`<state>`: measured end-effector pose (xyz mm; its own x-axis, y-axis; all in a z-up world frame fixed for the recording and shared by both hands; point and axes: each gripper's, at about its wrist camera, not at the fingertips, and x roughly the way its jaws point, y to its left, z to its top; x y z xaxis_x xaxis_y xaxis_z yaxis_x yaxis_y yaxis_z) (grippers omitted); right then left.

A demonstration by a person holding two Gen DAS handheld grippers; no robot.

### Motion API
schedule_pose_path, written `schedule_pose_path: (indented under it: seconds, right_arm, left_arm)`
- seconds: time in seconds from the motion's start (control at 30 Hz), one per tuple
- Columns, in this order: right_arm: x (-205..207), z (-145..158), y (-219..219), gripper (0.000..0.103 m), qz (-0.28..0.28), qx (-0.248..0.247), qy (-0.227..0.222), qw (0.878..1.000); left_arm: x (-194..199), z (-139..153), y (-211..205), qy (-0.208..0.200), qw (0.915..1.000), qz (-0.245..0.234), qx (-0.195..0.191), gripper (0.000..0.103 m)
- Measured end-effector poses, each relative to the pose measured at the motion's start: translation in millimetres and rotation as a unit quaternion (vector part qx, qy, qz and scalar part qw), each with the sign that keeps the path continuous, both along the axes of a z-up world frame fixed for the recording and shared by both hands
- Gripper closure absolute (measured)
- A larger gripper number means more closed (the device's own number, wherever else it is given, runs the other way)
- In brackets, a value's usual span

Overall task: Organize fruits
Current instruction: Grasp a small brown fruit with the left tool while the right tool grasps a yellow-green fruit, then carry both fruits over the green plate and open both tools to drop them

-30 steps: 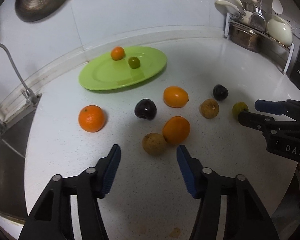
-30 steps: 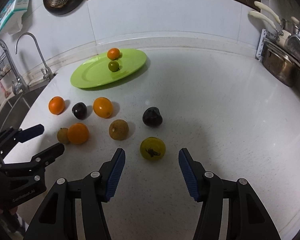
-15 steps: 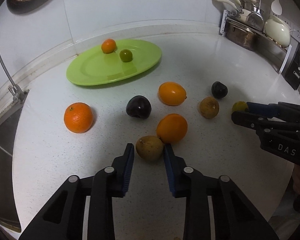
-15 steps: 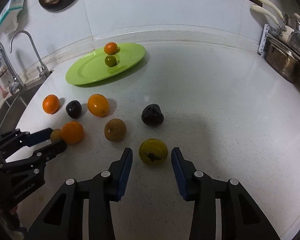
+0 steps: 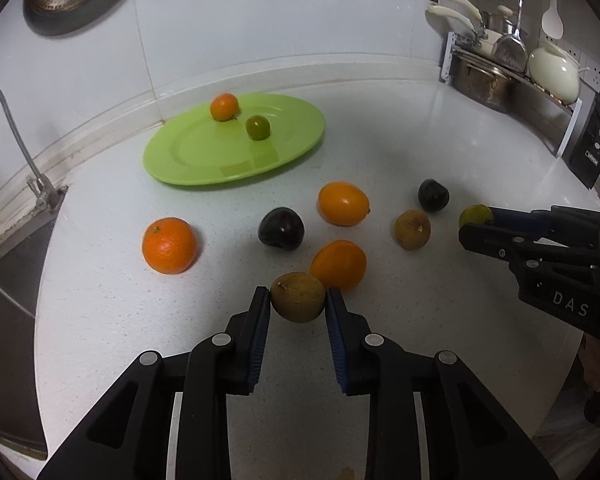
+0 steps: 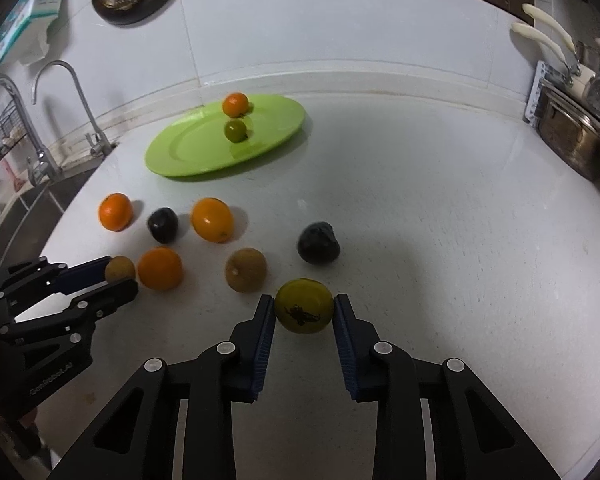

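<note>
Left wrist view: left gripper (image 5: 298, 300) fingers clamped on a brown fruit (image 5: 297, 297) sitting on the white counter (image 5: 380, 152), both blue pads touching its sides. An orange (image 5: 338, 265) touches it just behind. Right wrist view: right gripper (image 6: 304, 310) has just closed its fingers onto a yellow fruit (image 6: 304, 306) with a dark mark, pads pressing both sides, fruit on the counter. Loose fruit beyond: second brown fruit (image 6: 245, 269), two dark plums (image 6: 318, 242) (image 6: 163, 225), two more oranges (image 6: 212, 220) (image 6: 115, 212). Green plate (image 6: 180, 156) near the back wall holds a small orange (image 6: 235, 104) and a small green fruit (image 6: 236, 131). Taps (image 6: 76, 100) at far left.
</note>
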<state>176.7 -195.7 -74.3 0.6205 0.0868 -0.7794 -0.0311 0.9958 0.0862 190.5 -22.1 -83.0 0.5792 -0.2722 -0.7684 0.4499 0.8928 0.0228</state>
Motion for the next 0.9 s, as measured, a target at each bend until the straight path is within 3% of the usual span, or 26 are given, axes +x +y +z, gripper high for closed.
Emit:
schedule_pose_path:
  seconds: [0.53,0.9]
  right_arm:
    - [-0.8,37.0,16.1,0.072,0.048,0.008,-0.052,0.997]
    - [21.6,64.4,29.1,0.072,0.085,0.029,-0.091,0.992]
  left_arm:
    - [-10.5,38.1,7.4,-0.043,0.9985,0.022,-0.027,0.074]
    - [5.3,64.0,9.7,-0.087,0.9955,0.027,-0.026,0.074]
